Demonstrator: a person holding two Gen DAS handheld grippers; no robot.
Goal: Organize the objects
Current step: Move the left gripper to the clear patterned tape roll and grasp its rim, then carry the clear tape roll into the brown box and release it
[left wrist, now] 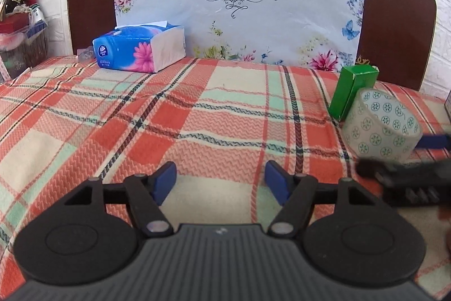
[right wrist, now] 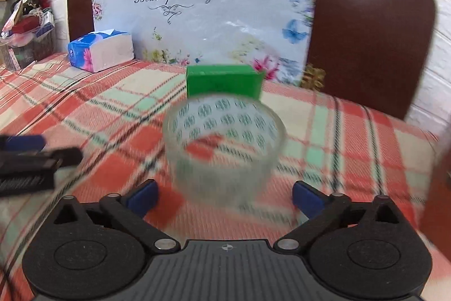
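A roll of clear tape (right wrist: 225, 148) printed with small green flowers sits tilted on the plaid cloth (left wrist: 197, 117), just in front of a green box (right wrist: 224, 83). My right gripper (right wrist: 224, 198) is open, and its blue pads stand apart from the blurred roll, one on each side of its near edge. In the left wrist view the tape roll (left wrist: 380, 129) and green box (left wrist: 353, 92) lie at the right. My left gripper (left wrist: 221, 178) is open over bare cloth with nothing between its fingers. A blue tissue pack (left wrist: 141, 48) lies at the back left.
A brown headboard (left wrist: 397, 19) draped with a floral "Beautiful Day" plastic sheet (left wrist: 239, 4) closes off the back. A basket of odds and ends (left wrist: 19, 27) stands at the far left by the white brick wall. My left gripper's fingers (right wrist: 28, 154) reach in from the left.
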